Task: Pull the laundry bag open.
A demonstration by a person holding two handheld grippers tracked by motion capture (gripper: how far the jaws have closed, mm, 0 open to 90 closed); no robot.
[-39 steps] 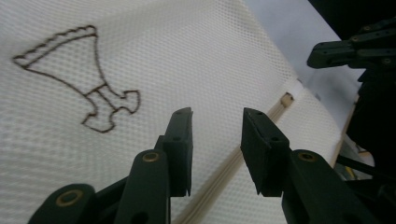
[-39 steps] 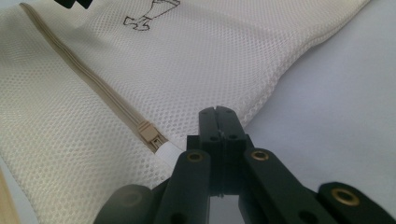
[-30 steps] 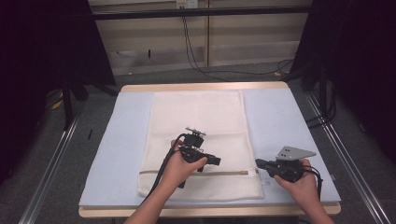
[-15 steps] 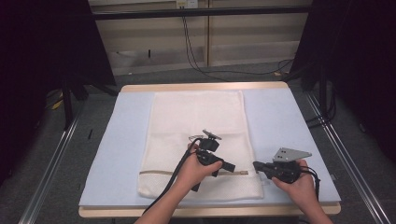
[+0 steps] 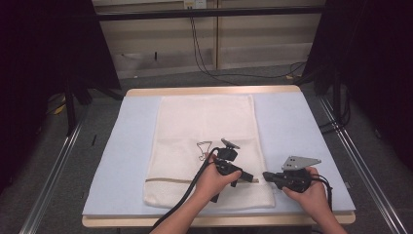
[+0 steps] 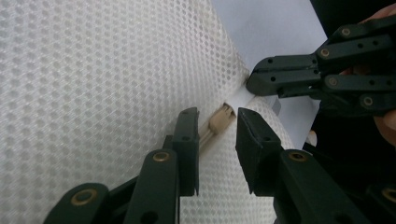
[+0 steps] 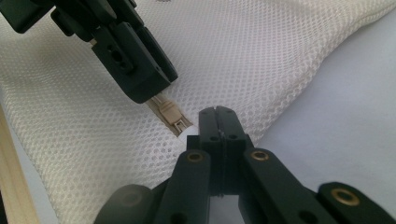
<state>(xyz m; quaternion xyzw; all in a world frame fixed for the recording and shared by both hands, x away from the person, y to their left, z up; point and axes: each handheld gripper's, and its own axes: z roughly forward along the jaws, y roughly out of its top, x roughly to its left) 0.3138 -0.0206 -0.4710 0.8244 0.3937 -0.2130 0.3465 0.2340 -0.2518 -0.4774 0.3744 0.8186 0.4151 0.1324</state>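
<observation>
High view: one white mesh laundry bag lies flat on the pale blue cover of the counter, long side running away from the person. Two tongs work at its near right corner. The left tongs point right along the tan zipper line; the right tongs point left and meet the bag's right edge. One wire hanger lies on the mesh just behind the left hand. Jaw state cannot be read from this height

Left gripper view: the left tongs stand spread, one jaw on each side of the single tan zipper slider, not touching it. The right tongs enter from the upper right, jaws pressed together at the bag's edge beside the white tab at the zipper's end

Right gripper view: the right tongs are pressed together, pinching that white tab at the bag's corner. The zipper slider lies just beyond, partly under the left tongs. This view alone shows the counter's bare wooden edge
</observation>
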